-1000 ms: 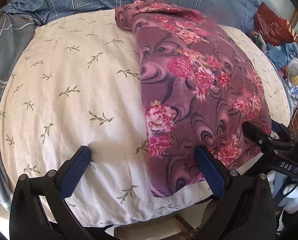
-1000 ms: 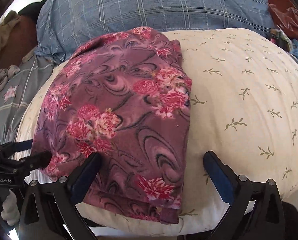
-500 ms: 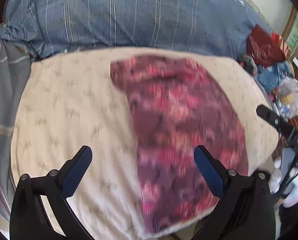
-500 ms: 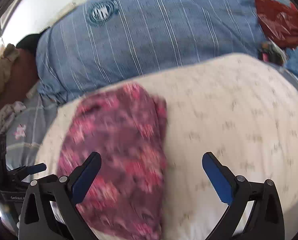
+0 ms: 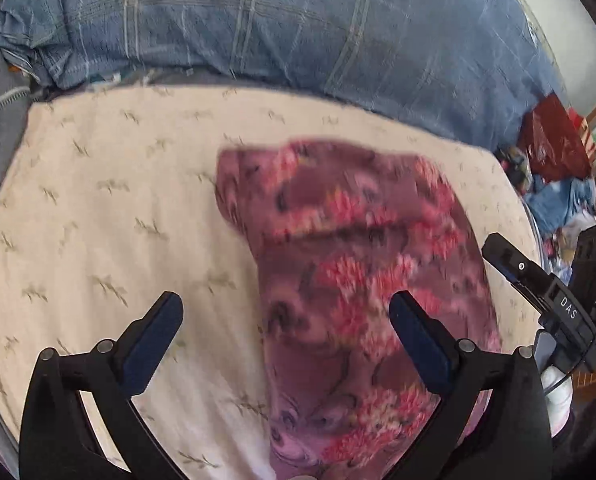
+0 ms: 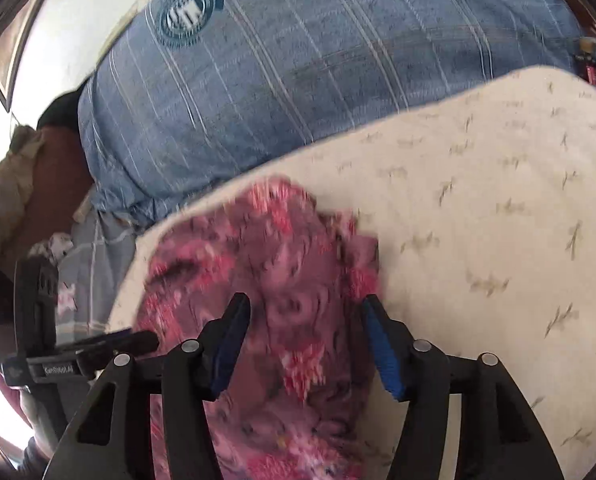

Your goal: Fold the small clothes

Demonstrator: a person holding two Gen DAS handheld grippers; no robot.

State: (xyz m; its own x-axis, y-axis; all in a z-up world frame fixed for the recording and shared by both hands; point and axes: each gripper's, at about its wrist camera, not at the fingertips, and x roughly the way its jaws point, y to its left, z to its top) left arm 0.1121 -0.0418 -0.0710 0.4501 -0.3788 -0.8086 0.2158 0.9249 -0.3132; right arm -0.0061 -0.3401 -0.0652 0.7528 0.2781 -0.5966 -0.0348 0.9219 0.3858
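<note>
Nearest in the left wrist view, the left gripper [image 5: 284, 316] hangs above the cloth with its jaws spread wide and nothing between them; one finger sits over the bare cream sheet [image 5: 110, 240], the other over the floral garment [image 5: 361, 280]. The right gripper [image 6: 303, 320] has its jaws part-way apart over the garment [image 6: 282, 264], holding nothing that I can make out, though blur hides whether the tips touch the fabric. The garment lies on the sheet as a long folded strip, running from the near edge toward the blue pillow [image 5: 298, 32] behind it, with clutter and a red bag [image 5: 553, 140] off to the far right. The step in hand looks like the next fold: bringing the near end up onto the far end. To do it well, each gripper should pinch one near corner through all the layers, lift both level, carry them straight over and set edge on edge, so the soft fleece does not slide or bunch. Against a second ago, both cameras sit higher and farther back, showing more pillow; the right jaws, then wide, are now narrower, and the left jaws remain wide.
</note>
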